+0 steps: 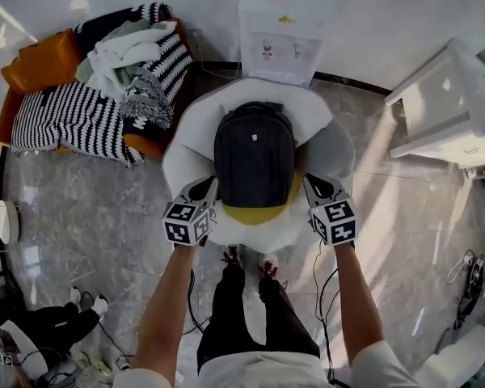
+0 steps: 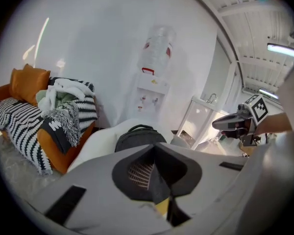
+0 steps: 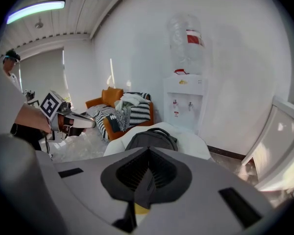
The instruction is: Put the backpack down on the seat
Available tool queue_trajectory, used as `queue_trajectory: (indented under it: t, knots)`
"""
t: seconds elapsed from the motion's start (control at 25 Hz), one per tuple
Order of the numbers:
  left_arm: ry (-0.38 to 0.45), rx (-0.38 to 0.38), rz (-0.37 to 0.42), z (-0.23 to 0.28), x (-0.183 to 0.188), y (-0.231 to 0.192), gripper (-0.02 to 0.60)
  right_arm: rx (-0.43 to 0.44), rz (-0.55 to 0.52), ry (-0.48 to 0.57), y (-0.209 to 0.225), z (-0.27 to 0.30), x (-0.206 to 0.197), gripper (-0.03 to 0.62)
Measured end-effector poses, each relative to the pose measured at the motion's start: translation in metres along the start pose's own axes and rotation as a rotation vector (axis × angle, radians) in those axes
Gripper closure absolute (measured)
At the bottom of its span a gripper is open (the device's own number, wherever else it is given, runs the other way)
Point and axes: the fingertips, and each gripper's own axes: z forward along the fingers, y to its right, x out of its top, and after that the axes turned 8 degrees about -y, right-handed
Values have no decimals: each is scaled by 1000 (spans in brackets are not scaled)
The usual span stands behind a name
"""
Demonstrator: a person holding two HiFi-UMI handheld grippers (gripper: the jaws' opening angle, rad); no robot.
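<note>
Centre-left in the frame, my left gripper [image 1: 207,187] has its jaws pressed together on nothing, just beside the black backpack [image 1: 255,156]. The backpack lies flat on the white seat [image 1: 192,148] at centre. Just right of it, my right gripper [image 1: 312,184] is likewise closed and empty.

Left tool [image 1: 208,186] and right tool [image 1: 311,186] held out abreast, tilted downward; jaws of each pressed together.
</note>
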Motion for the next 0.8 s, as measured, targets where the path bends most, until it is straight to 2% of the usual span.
queue_trajectory:
  t: [0.28, 0.8]
  knots:
    - [-28, -12, 46, -22, 16, 23, 581, 4, -30, 21, -15, -25, 20, 589]
    - [82, 0, 86, -85, 78, 55, 581, -13, -89, 121, -30, -89, 79, 589]
